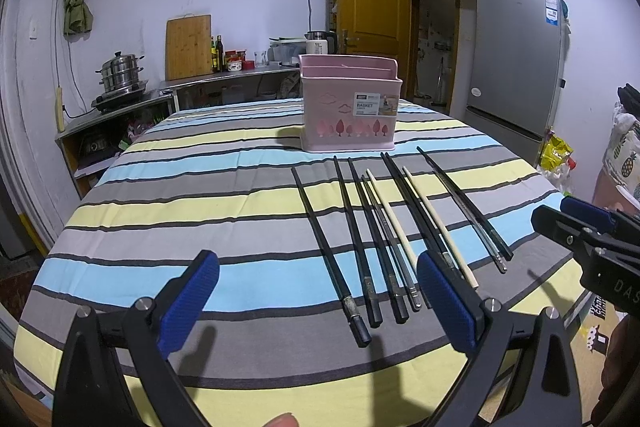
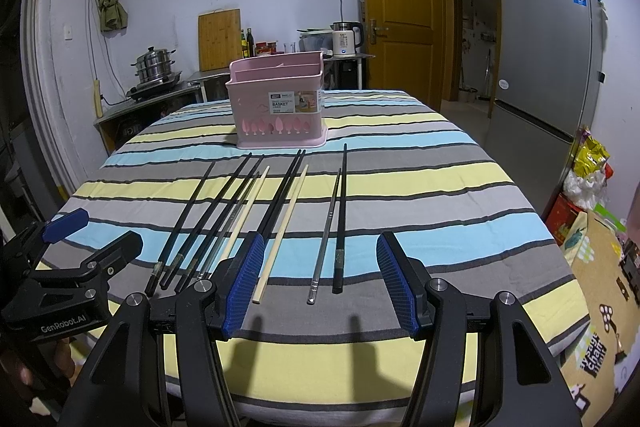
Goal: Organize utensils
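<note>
Both tools are spread and hold nothing: the left tool point(image 1: 316, 301) and the right tool point(image 2: 320, 281) hover over the near ends of the chopsticks point(image 2: 280, 211). The chopsticks lie in a row on the striped tabletop point(image 2: 440, 187), with the pink basket point(image 2: 278, 107) just beyond their tips. Pick one chopstick near its thick end, close squarely across it, lift level, then lower it tip-first into a basket compartment.

A matt striped cloth point(image 2: 420, 187) is spread over the table. The pink basket point(image 2: 276, 107) looks like smooth plastic. Glossy black chopsticks point(image 2: 340, 219) and pale wooden ones point(image 2: 280, 231) are seen.
</note>
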A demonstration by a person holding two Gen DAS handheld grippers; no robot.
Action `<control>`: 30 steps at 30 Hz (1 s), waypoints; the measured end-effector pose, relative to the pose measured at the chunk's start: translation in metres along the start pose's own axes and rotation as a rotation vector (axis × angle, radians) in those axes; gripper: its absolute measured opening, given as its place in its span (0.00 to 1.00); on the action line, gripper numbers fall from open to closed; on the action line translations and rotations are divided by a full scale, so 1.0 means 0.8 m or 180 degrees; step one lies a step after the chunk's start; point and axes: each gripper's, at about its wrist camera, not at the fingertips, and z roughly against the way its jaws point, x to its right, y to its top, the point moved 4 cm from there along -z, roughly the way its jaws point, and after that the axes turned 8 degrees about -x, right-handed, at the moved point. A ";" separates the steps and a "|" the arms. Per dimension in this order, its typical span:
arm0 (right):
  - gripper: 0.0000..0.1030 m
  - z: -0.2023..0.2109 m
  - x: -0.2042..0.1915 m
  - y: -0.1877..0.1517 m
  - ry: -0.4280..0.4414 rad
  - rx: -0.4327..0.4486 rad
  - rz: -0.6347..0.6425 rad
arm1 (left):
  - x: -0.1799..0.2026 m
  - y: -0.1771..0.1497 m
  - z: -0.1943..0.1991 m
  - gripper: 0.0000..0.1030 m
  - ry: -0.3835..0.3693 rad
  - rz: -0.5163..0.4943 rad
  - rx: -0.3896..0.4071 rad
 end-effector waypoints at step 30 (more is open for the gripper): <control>0.58 -0.005 0.001 -0.001 0.0010 -0.0026 0.0000 | -0.002 -0.001 -0.003 0.98 -0.0015 0.0002 -0.0025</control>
